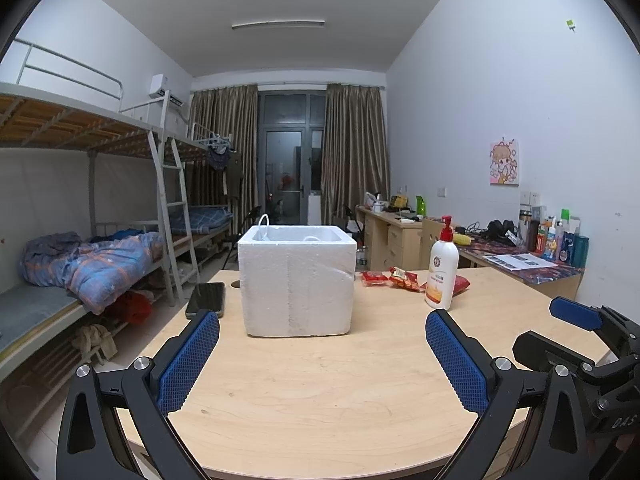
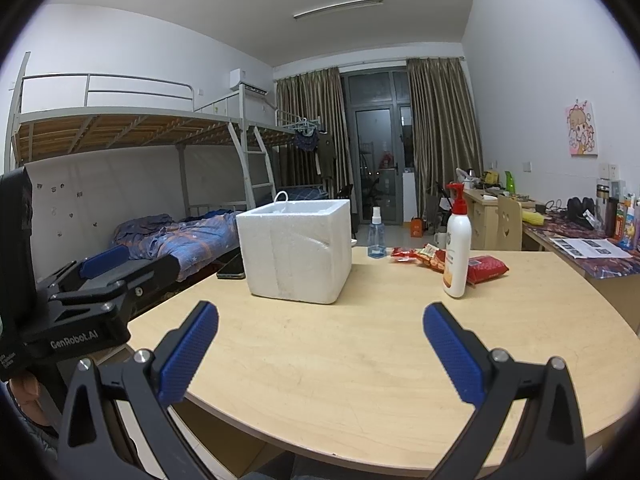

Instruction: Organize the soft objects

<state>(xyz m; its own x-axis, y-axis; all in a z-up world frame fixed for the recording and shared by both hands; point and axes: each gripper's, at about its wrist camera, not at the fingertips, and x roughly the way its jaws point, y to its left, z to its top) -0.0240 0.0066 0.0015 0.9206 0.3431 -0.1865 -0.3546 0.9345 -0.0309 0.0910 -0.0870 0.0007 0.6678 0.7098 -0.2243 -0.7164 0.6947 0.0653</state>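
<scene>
Left gripper [image 1: 322,340]: mine, jaws wide apart, empty, held over the table's near edge, facing the foam box.
Right gripper [image 2: 320,338]: also spread wide, holding nothing.
Table [image 2: 360,360]: pale wood, mostly bare on the near side.
Foam box [image 2: 296,248]: white, open-topped, toward the far left part of the table.
Snack packets [image 2: 424,256]: red crinkly packs near the far edge, right of the box, behind the pump lotion bottle [image 2: 456,248].
Red tissue pack [image 2: 486,268]: just beside the bottle, to its right.
Handling: I judge the packs light, squashy, slippery film; pinch mid-body gently.
Risk: knocking over the upright bottle.
</scene>
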